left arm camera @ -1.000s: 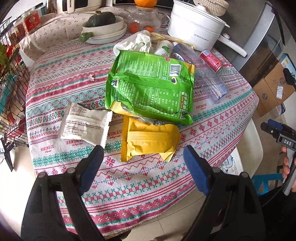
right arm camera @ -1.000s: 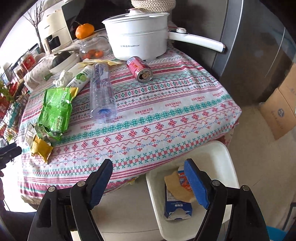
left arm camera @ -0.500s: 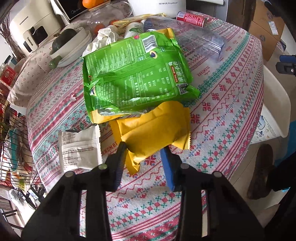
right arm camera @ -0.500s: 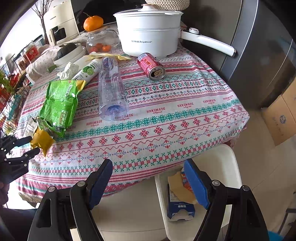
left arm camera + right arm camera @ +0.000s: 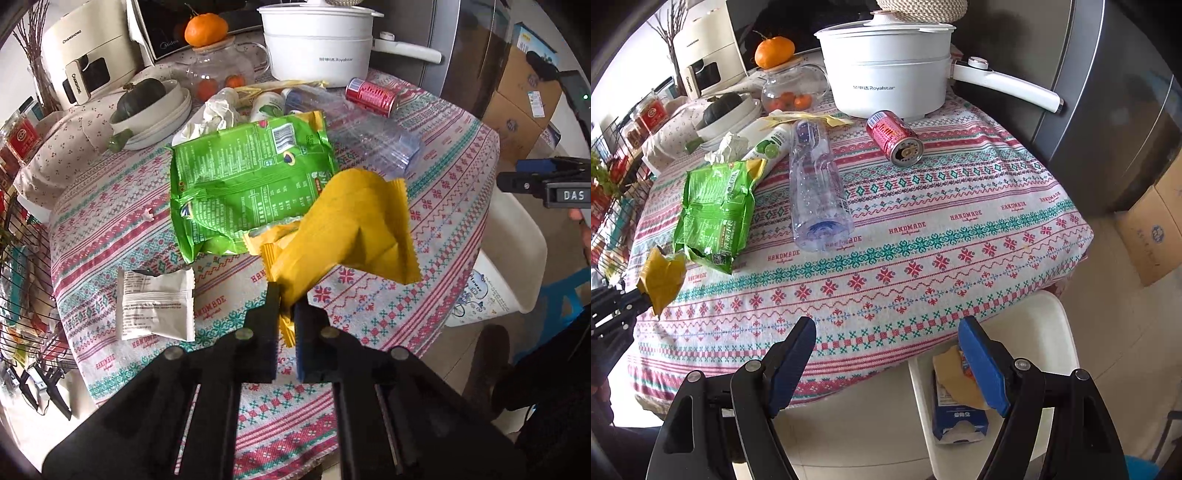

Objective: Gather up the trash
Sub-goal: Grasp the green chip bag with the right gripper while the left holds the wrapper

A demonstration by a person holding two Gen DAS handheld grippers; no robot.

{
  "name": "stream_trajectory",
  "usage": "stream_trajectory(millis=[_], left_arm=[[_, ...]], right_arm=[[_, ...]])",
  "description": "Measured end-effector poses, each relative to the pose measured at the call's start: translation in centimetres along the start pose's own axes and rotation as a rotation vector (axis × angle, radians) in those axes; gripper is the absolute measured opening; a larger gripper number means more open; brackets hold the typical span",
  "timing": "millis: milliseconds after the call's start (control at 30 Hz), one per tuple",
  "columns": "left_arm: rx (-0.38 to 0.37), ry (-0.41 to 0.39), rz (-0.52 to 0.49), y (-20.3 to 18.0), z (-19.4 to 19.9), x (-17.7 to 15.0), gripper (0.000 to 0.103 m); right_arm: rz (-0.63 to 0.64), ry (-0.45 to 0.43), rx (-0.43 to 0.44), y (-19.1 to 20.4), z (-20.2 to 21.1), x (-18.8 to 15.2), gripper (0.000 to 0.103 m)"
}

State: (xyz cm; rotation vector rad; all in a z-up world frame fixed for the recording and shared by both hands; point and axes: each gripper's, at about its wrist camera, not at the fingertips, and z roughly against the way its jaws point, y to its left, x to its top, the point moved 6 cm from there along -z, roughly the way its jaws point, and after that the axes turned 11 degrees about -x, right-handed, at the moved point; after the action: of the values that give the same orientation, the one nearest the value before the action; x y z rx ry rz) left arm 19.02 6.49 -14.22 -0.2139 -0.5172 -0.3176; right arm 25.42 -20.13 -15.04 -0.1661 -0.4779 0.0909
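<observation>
White sachet (image 5: 155, 304): laid flat on the patterned worktop (image 5: 424, 302), at the left, apart from the other litter.
Green bag (image 5: 247, 184): laid crumpled on the worktop, its near edge overlapped by the yellow wrapper.
Left tongs (image 5: 286, 314): seen closing on the near corner of the yellow wrapper (image 5: 351, 229), which is pinched between the blue pads and raised off the cloth.
Clear bottle (image 5: 816, 184): laid on its side near mid-worktop, beside the green bag.
Red can (image 5: 894, 138): laid on its side before the white pot (image 5: 886, 81).
Right tongs (image 5: 886, 354): held spread wide and empty, above the worktop's near edge.
White bin (image 5: 1045, 332): set on the floor beside the worktop; a blue carton (image 5: 956, 421) is seen inside.
</observation>
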Motion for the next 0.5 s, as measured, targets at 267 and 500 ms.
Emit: stream_trajectory(millis=[267,500], left_arm=[[-0.018,-0.140,0.226,3.4,4.9,0.6,0.008],[0.025,-0.172,0.367,8.0,6.3,-0.8,0.008]], right_arm=[[0.001,-0.016,0.028,3.3,-0.9,2.8,0.081],[0.040,0.004,0.200,11.1,-1.9,4.6,0.081]])
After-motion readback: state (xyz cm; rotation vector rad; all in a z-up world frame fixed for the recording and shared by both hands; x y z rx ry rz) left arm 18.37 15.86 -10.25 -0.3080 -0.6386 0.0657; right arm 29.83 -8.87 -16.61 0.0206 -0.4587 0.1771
